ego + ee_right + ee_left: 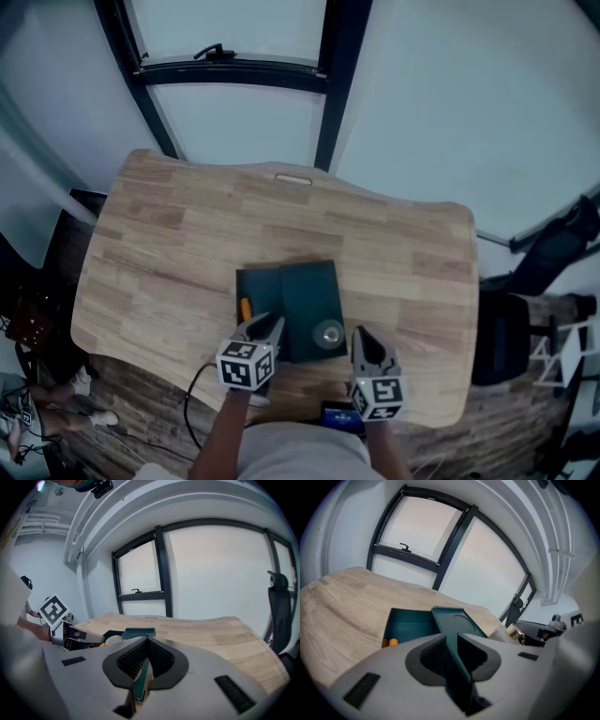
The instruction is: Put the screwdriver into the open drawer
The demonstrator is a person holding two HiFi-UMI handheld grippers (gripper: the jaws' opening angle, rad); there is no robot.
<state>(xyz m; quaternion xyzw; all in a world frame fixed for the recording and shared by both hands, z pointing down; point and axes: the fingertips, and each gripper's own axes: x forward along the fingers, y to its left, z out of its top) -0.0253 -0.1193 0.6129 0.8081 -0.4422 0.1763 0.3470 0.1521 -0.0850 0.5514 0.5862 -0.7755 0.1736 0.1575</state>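
Wooden table carries a teal box with its drawer open, screwdriver lying inside. Left gripper near the drawer, jaws apart, empty. Right gripper jaws together, empty.

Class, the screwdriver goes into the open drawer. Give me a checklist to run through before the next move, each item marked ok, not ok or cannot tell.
1. Drawer open: ok.
2. Screwdriver in the drawer: ok, its orange handle shows inside.
3. Whole screwdriver below the drawer's rim: cannot tell.
4. Left tool empty: ok, jaws apart, gripping nothing.
5. Right tool empty: ok, shut on nothing.
6. Round thing on the box clear of the drawer: ok.
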